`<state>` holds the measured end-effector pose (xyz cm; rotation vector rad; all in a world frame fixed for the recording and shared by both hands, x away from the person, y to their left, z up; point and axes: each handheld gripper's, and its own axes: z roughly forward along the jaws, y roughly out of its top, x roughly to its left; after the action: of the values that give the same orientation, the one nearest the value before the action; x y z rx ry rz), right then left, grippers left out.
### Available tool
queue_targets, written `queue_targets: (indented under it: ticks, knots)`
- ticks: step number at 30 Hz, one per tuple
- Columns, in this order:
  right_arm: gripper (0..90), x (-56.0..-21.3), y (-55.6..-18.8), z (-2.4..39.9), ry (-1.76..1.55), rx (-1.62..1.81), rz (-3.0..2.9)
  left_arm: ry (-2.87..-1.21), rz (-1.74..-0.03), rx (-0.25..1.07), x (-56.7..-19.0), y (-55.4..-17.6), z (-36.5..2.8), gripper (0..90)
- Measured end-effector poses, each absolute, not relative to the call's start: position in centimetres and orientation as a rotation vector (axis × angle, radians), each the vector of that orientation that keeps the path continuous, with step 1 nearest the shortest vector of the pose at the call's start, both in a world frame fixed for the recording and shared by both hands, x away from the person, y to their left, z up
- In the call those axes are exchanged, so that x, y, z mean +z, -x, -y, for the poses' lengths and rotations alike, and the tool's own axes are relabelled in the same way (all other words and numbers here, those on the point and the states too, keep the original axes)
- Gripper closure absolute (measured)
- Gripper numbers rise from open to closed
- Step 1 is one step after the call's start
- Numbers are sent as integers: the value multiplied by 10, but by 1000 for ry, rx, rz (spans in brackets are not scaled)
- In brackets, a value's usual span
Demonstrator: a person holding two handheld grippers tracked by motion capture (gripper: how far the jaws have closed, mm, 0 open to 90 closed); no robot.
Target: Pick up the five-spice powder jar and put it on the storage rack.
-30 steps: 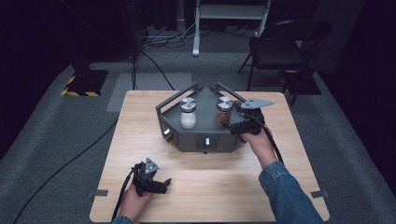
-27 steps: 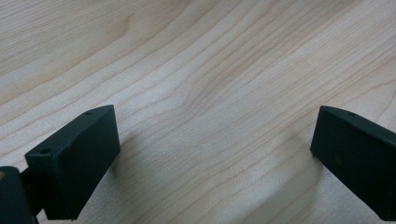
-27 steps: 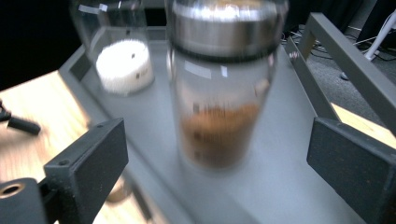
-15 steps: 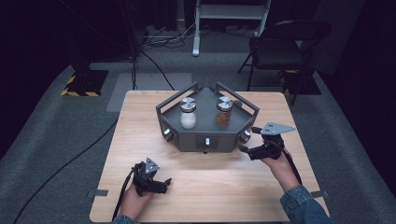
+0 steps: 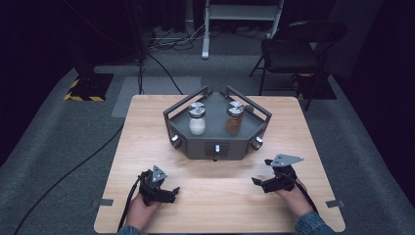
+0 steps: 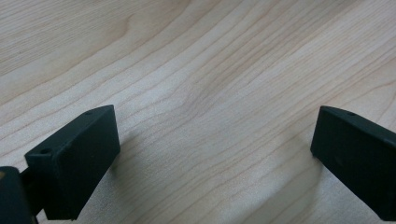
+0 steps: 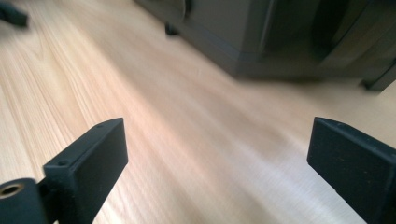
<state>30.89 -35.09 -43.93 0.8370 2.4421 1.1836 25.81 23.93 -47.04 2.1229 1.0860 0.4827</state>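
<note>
standing on grey carpet [image 5: 58,147], the wooden table [image 5: 147,127] bears a dark tray [image 5: 215,142].

**Both grippers low on the near worktop, tray with two jars beyond**

A dark angular tray [image 5: 218,147] sits at the far middle of the wooden worktop [image 5: 147,127]. In it stand two metal-lidded jars: a white-filled jar [image 5: 196,119] on the left and a brown-filled jar [image 5: 235,118] on the right, near each other but apart. The left gripper [image 5: 166,194] lies near-left, the right gripper [image 5: 262,177] near-right with a grey plate on top. Both are well apart from the tray, each with nothing between its jaws.
</note>
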Motion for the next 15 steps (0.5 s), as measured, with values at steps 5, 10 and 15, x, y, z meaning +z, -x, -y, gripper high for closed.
queue_targets:
  ticks: [5,10,15]
  knots:
    - [46,-452,-307,340,-811,1090,-2498,-2113,-1116,490,-470,-257,-237,2]
    - [29,-458,-306,333,-788,1037,-2521,-2108,-1126,492,-470,-257,-236,2]
    - [20,-462,-304,336,-801,1061,-2513,-2112,-1116,489,-470,-259,-235,2]
